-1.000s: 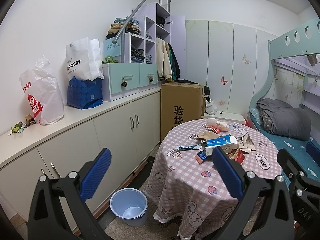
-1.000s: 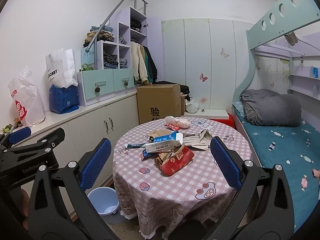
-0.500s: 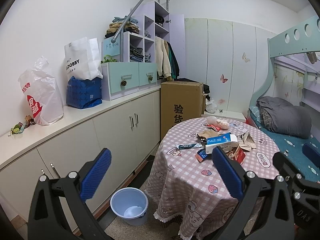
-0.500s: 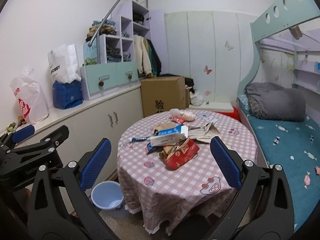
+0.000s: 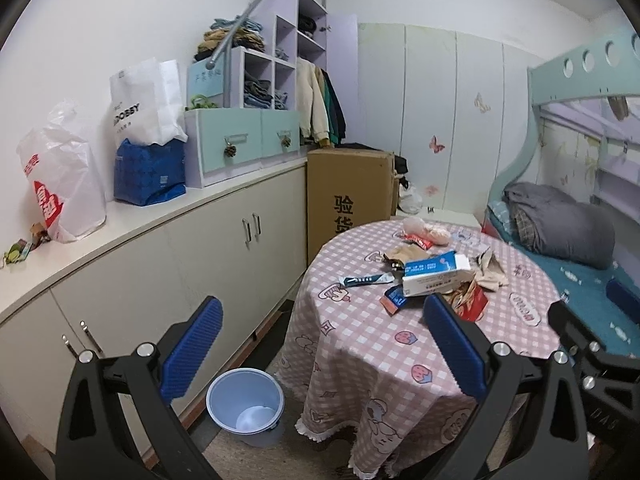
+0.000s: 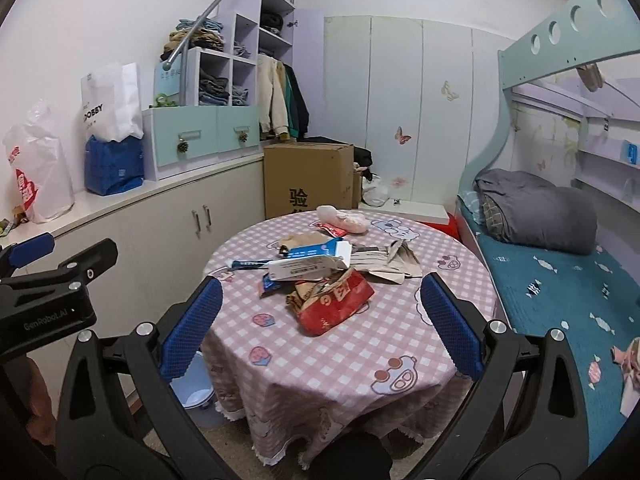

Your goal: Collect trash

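Observation:
Trash lies piled on the round table with the pink checked cloth [image 6: 340,364]: a blue and white carton [image 6: 308,264], a red snack bag [image 6: 334,304], a blue tube [image 6: 250,265], brown paper [image 6: 394,262] and a pink bag [image 6: 344,220]. In the left wrist view the carton [image 5: 434,274] and tube [image 5: 366,280] show on the table [image 5: 360,344]. A light blue bin [image 5: 245,404] stands on the floor left of the table. My left gripper [image 5: 324,344] is open and empty, short of the table. My right gripper [image 6: 320,328] is open and empty, short of the trash.
A long white cabinet [image 5: 160,264] with bags on its top runs along the left wall. A cardboard box [image 5: 348,196] stands behind the table. A bunk bed [image 6: 560,264] with a grey quilt is at the right. The bin shows partly behind my right gripper's left finger [image 6: 192,384].
Both grippers have moved a little closer to the table. The jaws stay open. Nothing on the table has moved.

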Demonstrator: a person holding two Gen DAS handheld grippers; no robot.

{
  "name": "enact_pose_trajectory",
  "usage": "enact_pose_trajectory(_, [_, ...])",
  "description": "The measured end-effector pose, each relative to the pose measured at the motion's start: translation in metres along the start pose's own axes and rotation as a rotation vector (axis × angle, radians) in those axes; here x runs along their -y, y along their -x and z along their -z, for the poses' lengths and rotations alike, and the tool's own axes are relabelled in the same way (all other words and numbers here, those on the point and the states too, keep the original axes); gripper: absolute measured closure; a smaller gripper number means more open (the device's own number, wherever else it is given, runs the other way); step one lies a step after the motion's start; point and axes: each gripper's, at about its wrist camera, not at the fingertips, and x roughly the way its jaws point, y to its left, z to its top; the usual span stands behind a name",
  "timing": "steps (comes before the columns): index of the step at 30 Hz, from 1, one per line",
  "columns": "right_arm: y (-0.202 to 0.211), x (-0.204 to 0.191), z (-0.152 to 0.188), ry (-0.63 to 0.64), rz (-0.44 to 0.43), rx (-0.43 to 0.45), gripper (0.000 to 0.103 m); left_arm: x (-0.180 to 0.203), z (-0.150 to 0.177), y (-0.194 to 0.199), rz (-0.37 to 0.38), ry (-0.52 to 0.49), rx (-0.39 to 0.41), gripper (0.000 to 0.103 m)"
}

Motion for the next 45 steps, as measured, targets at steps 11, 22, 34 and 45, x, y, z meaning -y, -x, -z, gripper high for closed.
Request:
enact_pose_trajectory(11, [-0.098,0.036,0.021,-0.094,-0.010,-0.166,0.006,0.035,0.010,-0.106,0.086,-0.066,-0.135,0.004])
enact_pose_trajectory(22, [-0.202,0.011,0.046,-0.145,-0.051,-0.368,0.026,0.033,0.024,-0.175,0.049,-0.119,-0.245,0.004])
enact_pose_trajectory(34, [-0.202,0.039,0.043,-0.183,-0.123,-0.391,0.083,0.100,0.015,-0.222,0.226,-0.297,-0.239,0.006])
enact_pose_trajectory(45, [-0.205,0.065,0.039,-0.223,-0.125,-0.362,0.089,0.146,0.008,-0.250,0.260,-0.430,-0.240,0.045])
